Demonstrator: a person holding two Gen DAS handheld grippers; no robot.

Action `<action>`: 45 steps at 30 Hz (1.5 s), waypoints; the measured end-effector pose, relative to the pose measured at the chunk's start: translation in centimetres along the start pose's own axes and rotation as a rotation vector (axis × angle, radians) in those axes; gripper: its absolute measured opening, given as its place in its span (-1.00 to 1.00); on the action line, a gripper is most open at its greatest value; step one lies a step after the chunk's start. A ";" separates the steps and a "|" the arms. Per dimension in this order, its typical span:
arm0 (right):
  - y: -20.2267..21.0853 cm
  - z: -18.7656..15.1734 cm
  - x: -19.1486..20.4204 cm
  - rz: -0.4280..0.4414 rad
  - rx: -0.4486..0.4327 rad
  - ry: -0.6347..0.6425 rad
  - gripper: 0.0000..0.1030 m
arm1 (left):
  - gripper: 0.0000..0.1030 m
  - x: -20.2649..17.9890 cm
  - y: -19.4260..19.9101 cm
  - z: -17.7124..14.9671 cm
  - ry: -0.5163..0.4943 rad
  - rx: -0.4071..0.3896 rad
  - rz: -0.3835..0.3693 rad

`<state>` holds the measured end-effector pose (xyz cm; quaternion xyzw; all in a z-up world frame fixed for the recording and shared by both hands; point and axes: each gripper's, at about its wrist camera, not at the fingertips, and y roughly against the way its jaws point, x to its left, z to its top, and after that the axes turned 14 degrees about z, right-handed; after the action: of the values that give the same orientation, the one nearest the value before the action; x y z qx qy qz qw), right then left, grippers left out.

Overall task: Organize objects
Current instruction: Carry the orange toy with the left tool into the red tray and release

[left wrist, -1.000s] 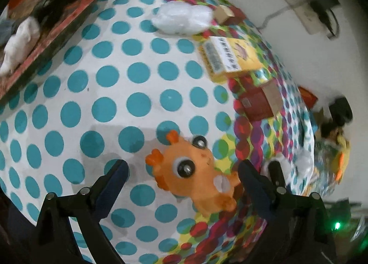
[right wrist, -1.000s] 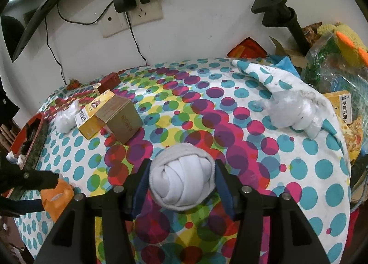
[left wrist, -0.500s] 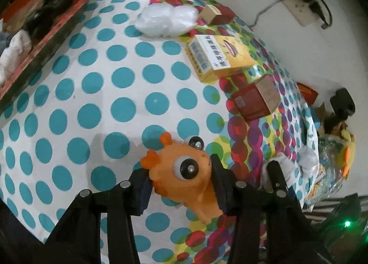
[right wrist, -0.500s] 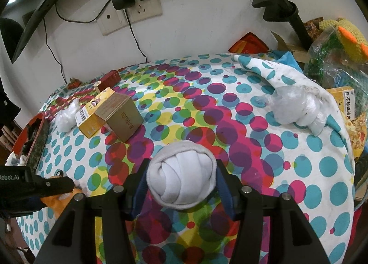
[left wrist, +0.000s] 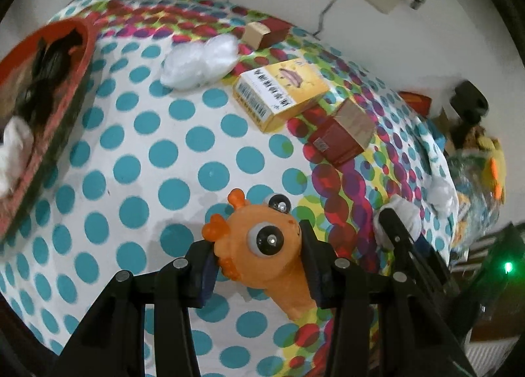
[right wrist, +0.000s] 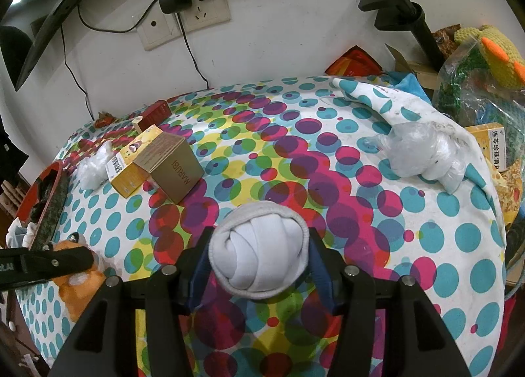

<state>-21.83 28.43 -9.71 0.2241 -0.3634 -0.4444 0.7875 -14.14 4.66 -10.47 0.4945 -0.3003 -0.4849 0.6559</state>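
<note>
My left gripper [left wrist: 259,259] is shut on an orange squishy toy [left wrist: 262,245] with bulging eyes and holds it just above the dotted tablecloth. The toy and the left gripper also show in the right wrist view, toy [right wrist: 78,288] at the lower left. My right gripper [right wrist: 259,262] is shut on a rolled white sock ball [right wrist: 259,249] and holds it over the cloth. In the left wrist view the sock ball [left wrist: 403,216] and the right gripper show at the right. A red tray [left wrist: 49,104] with dark and white items stands at the left.
A yellow box [left wrist: 279,94], a brown-red box [left wrist: 344,134], a small red box [left wrist: 265,34] and a white plastic bag [left wrist: 197,62] lie at the back. Another plastic bag [right wrist: 423,154] lies right. Clutter with a knitted toy [right wrist: 492,49] crowds the right edge. Wall sockets [right wrist: 187,19] behind.
My left gripper closed on the orange toy and lifted it slightly, tilting it upright. My right gripper keeps hold of the sock ball and has shifted little.
</note>
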 end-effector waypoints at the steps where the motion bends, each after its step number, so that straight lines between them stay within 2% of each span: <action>1: 0.0 0.0 0.0 -0.001 0.000 0.000 0.09 | -0.20 0.0 0.3 0.1 -0.027 -0.012 0.008; 6: -0.1 0.0 -0.1 -0.004 0.001 0.001 0.09 | -0.20 1.2 1.8 0.4 -0.110 -0.052 0.010; 10: -0.1 0.0 -0.1 -0.008 0.003 0.004 0.09 | -0.20 2.7 3.4 0.5 -0.166 -0.104 0.046; 16: -0.4 0.0 0.2 -0.044 0.016 0.031 0.09 | -0.19 5.6 5.9 0.8 -0.195 -0.179 0.082; 34: -0.8 0.0 1.3 -0.089 0.035 0.066 0.09 | -0.19 12.1 9.5 1.6 -0.167 -0.244 0.119; 45: -0.8 0.0 1.4 -0.095 0.037 0.071 0.08 | -0.19 17.1 10.3 3.4 -0.105 -0.277 0.201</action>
<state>-21.82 26.81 -9.76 0.2712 -0.3325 -0.4661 0.7738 -7.63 -12.05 -1.12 0.3412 -0.3124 -0.4788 0.7462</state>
